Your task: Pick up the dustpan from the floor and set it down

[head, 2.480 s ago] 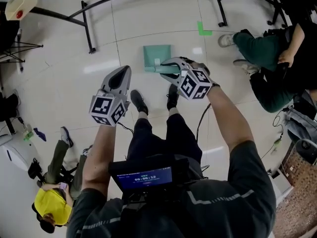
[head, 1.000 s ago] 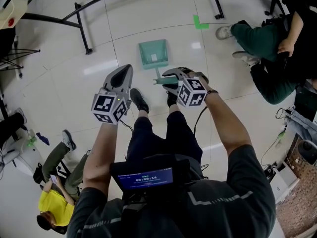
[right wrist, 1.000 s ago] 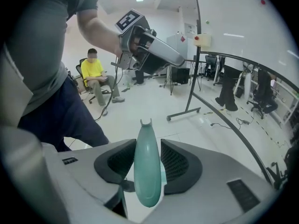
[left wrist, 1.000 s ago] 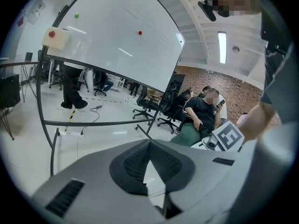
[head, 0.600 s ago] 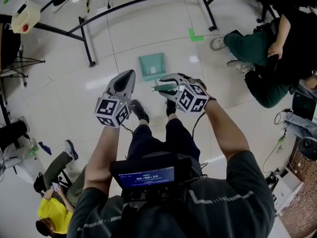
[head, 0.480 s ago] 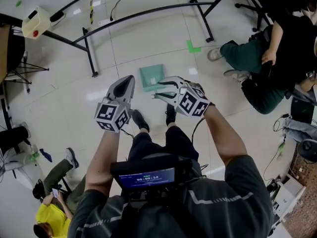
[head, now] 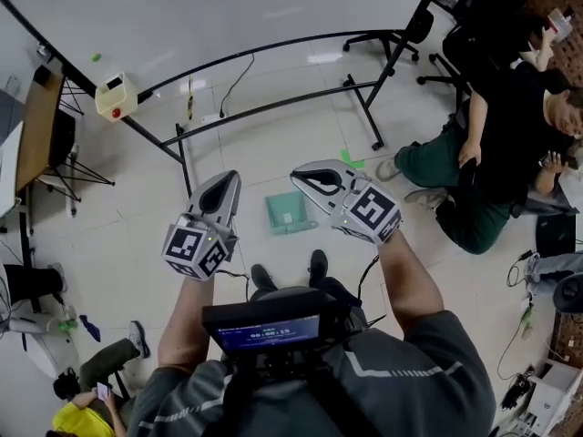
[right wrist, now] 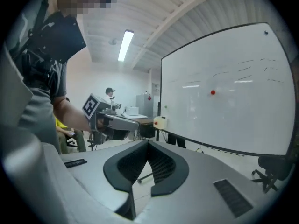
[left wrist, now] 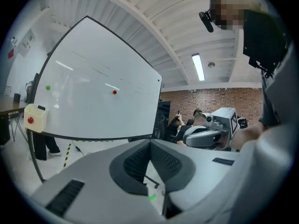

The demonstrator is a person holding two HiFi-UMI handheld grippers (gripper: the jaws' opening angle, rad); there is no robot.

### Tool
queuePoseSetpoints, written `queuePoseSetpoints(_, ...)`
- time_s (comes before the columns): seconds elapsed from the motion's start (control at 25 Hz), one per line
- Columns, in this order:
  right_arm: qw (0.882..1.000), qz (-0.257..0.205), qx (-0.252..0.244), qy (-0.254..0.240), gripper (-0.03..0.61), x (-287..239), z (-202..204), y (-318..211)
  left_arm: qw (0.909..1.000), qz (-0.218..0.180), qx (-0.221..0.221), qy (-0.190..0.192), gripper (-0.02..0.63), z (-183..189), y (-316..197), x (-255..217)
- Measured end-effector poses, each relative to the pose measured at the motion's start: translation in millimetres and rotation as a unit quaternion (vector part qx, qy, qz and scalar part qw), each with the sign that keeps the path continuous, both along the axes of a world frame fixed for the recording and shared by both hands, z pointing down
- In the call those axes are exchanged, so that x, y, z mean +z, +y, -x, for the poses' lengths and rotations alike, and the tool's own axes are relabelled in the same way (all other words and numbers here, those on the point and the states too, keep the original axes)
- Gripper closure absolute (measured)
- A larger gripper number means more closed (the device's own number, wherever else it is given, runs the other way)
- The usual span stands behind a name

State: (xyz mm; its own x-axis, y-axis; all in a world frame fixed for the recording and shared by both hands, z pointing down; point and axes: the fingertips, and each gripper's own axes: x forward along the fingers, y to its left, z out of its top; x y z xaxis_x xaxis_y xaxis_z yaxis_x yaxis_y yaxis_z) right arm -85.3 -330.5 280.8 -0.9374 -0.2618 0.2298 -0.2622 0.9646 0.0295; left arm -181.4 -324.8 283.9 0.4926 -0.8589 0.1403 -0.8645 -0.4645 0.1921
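The dustpan lies flat on the floor, just ahead of your shoes. In the head view it sits between the two grippers, touching neither.

Vs a sec ago: your R gripper was down at the dustpan's handle. Now it's up and clear of it, jaws together, nothing in them. The L gripper is up too, jaws together and empty. The dustpan looks smaller and further below you than it did.

Floor is pale glossy tile w/ a green tape mark near the R gripper. Ahead is a whiteboard on a black frame, w/ a cream box w/ a red button to its left. A seated person is on the right.
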Motion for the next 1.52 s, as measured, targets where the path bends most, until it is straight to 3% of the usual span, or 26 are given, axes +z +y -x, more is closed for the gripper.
queuePoseSetpoints(0.24, 1.000, -0.019, 0.008, -0.008, 0.566, -43.3, -22.2, 5.7, 0.9995, -0.019, -0.024, -0.001, 0.583, -20.4, 16.6, -41.7)
queuePoseSetpoints(0.52, 0.999, 0.007, 0.028, -0.015, 0.568, -46.7, -70.8, -0.5, 0.9983, -0.027, -0.052, -0.007, 0.583, -72.2, 37.0, -60.0)
queuePoseSetpoints(0.72, 0.999, 0.027, 0.001, -0.019, 0.568, -44.2, -87.0, 3.5, 0.9956, -0.026, -0.089, -0.012, 0.583, -85.4, 44.6, -57.7)
queuePoseSetpoints(0.84, 1.000, 0.008, -0.013, -0.011, 0.569, -51.9, -83.5, 23.6, 0.9949, -0.032, -0.094, -0.014, 0.583, -90.3, 63.4, -62.6)
queuePoseSetpoints(1.04, 0.999, -0.024, -0.017, -0.012, 0.568, -77.5, -71.9, 78.6, 0.9927, -0.047, -0.111, -0.007, 0.583, -79.0, 115.3, -80.0)
queuePoseSetpoints(1.24, 0.998, -0.014, 0.054, -0.035, 0.569, -87.0, -62.0, 132.4, 0.9947, -0.063, -0.082, -0.001, 0.583, -57.5, 186.7, -87.8)
queuePoseSetpoints(1.44, 0.993, -0.011, 0.101, -0.056, 0.569, -103.1, -33.4, 219.1, 0.9943, -0.060, -0.088, 0.005, 0.583, -1.8, 263.3, -91.6)
queuePoseSetpoints(1.52, 0.991, -0.013, 0.120, -0.053, 0.569, -107.3, -25.9, 249.4, 0.9953, -0.065, -0.072, 0.001, 0.583, 8.7, 292.4, -96.7)
